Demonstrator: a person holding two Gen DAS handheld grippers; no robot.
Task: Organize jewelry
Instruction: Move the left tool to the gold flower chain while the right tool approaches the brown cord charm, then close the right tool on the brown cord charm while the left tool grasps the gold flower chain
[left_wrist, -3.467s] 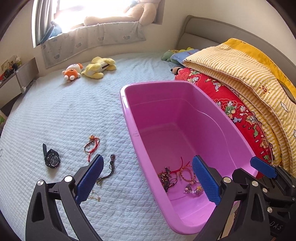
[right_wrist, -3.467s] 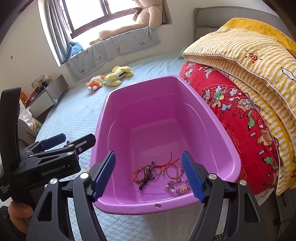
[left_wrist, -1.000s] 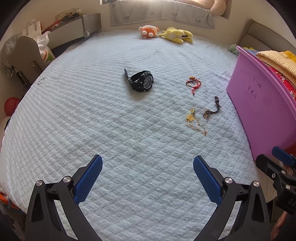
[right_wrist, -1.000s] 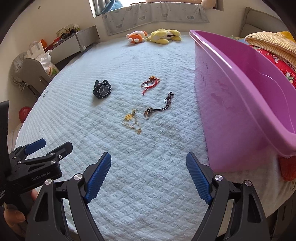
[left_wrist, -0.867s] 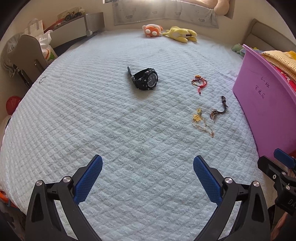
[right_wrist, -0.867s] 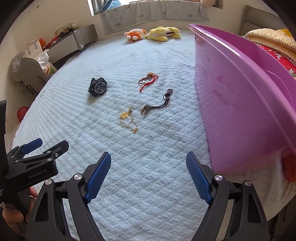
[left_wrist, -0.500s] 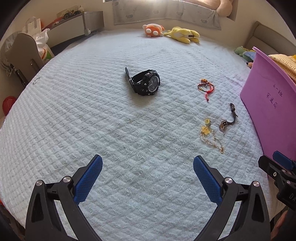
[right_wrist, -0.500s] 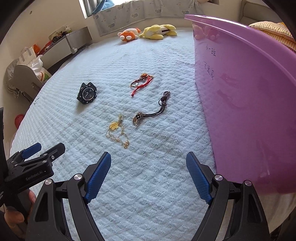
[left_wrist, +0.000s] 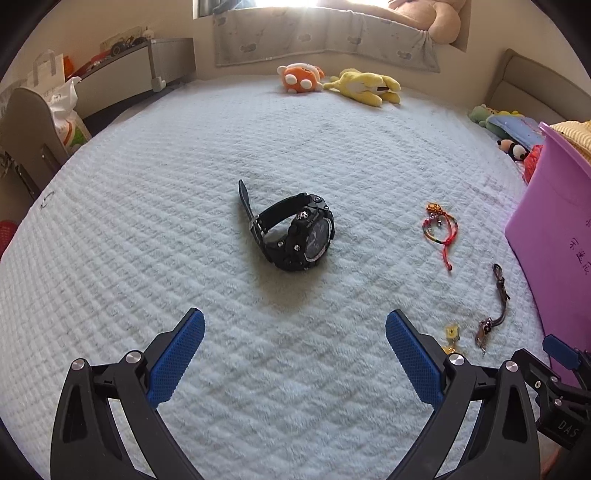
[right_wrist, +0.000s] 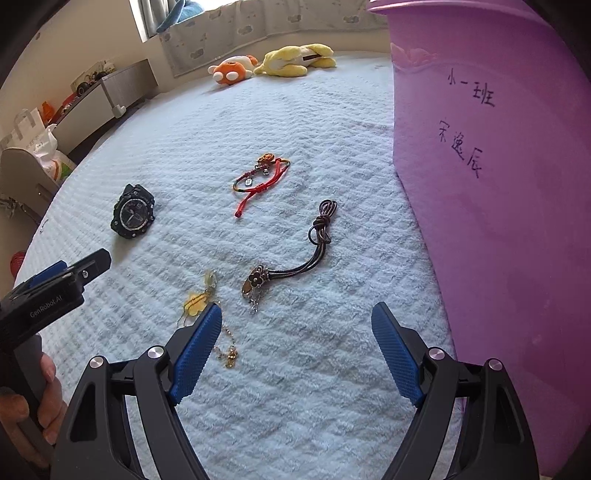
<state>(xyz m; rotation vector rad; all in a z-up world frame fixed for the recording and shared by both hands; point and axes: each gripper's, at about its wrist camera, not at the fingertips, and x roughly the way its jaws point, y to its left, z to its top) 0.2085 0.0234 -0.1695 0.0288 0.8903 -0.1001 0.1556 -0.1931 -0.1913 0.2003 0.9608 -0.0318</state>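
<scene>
A black wristwatch (left_wrist: 295, 234) (right_wrist: 132, 213) lies on the pale blue quilted bed, just ahead of my left gripper (left_wrist: 293, 323), which is open and empty. A red cord bracelet (right_wrist: 260, 178) (left_wrist: 439, 226), a dark cord bracelet with a flower charm (right_wrist: 291, 254) (left_wrist: 495, 314) and a gold chain with a yellow charm (right_wrist: 207, 306) (left_wrist: 451, 334) lie beside it. My right gripper (right_wrist: 297, 321) hovers open over the bed, its left finger partly covering the gold chain and the dark cord bracelet just ahead. The purple tub (right_wrist: 498, 184) (left_wrist: 550, 229) stands at the right.
Orange and yellow plush toys (left_wrist: 340, 83) (right_wrist: 273, 64) lie at the far edge of the bed under the window. A grey shelf and bags (left_wrist: 66, 96) stand off the left side. A hand (right_wrist: 26, 402) holds the left gripper's handle at the lower left.
Both grippers have moved forward and lower toward the bed. The watch has grown nearer in the left view; the chain and bracelets have come close to the right fingers. Jaws stayed open.
</scene>
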